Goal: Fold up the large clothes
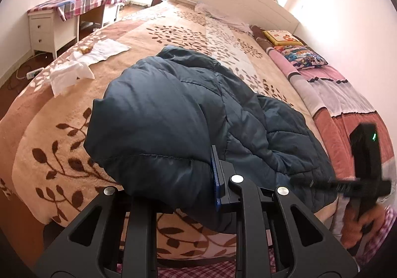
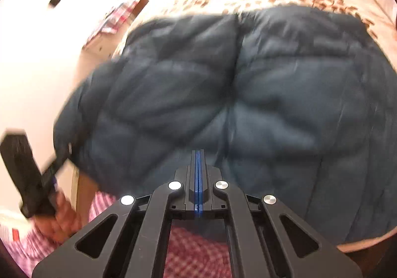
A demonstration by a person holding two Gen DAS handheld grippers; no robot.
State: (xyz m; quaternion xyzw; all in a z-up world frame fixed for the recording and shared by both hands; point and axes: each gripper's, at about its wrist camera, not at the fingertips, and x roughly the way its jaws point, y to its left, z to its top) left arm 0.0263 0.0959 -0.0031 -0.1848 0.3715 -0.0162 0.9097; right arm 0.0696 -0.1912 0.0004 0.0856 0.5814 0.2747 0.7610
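Jacket (image 1: 173,114): dark blue quilted puffer, lying in a bulky heap on the bed (image 1: 62,109), toward the near edge; one thick hem or side panel is lifted off the blanket on the left.
Bed cover: beige plush blanket with brown leaf print; jacket sits roughly mid-width, well apart from the pillows (image 1: 297,53) stacked along the far right side.
Left gripper (image 1: 218,178): clenched on a fat fold of the jacket. Only the right blue pad shows, pressed against the fabric; the other finger is hidden under the padding. Jaws stand slightly apart, which I take to be the thickness of the quilting between them.
Why held so: the grip sits at the garment's edge, so the raised part hangs as a flap; judged to be a lift in preparation for turning that side over the body of the jacket.
Right gripper (image 2: 197,176): fully closed, blue pads meeting face to face, nothing between them. It hovers over the jacket's centre seam (image 2: 235,84); view is motion-blurred.
Why empty: judged to be free to press or pin the padding while the left side is folded, or travelling to a new hold; cannot tell which.
Other clutter: white crumpled cloths (image 1: 72,72) on the blanket to the far left, clear of the jacket; desk (image 1: 62,12) with checked cover beyond the bed.
Stage: early, jacket not yet flat or squared.
Risk: slippery, springy fill may slide out of a one-sided pinch.
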